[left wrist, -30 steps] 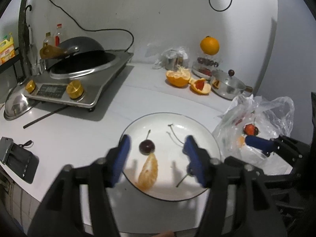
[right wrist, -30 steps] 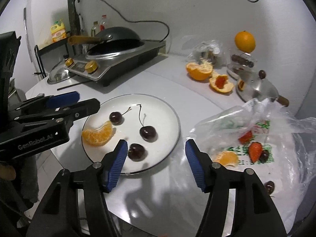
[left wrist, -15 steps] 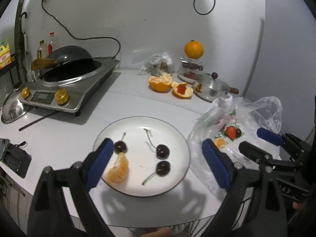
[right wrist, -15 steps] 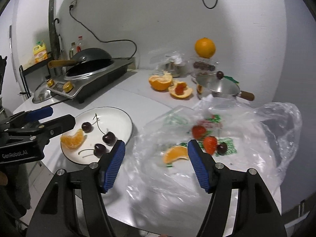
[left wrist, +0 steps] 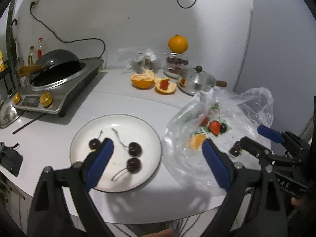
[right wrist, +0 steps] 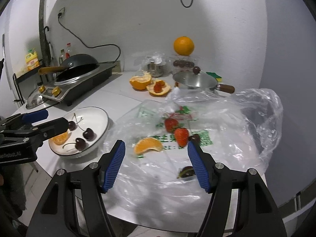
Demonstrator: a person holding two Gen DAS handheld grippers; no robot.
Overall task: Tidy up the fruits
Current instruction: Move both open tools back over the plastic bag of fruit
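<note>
On the white counter, my left gripper (left wrist: 156,158) hangs released over the plate (left wrist: 146,127) of cherries (left wrist: 135,149). My right gripper (right wrist: 156,165) gapes empty above the plastic bag (right wrist: 246,122). Only the right view shows the plate's orange segment (right wrist: 59,139); a bagged segment (right wrist: 148,145) lies beside strawberries (right wrist: 180,135).

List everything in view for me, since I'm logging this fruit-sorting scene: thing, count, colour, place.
plate: one, white, counter left.
cherries: three, dark red, on plate.
orange segment: one, orange, on plate.
plastic bag: one, clear, counter right.
strawberries: two, red, in bag.
bag segment: one, orange, in bag.
bag cherries: two, dark, in bag.
whole orange: one, orange, atop container at back.
orange peels: two, orange, counter back.
pot: one, silver, behind bag.
cooktop: one, steel, left, with black wok.
left gripper: blue pads, open, empty.
right gripper: blue pads, open, empty.
</note>
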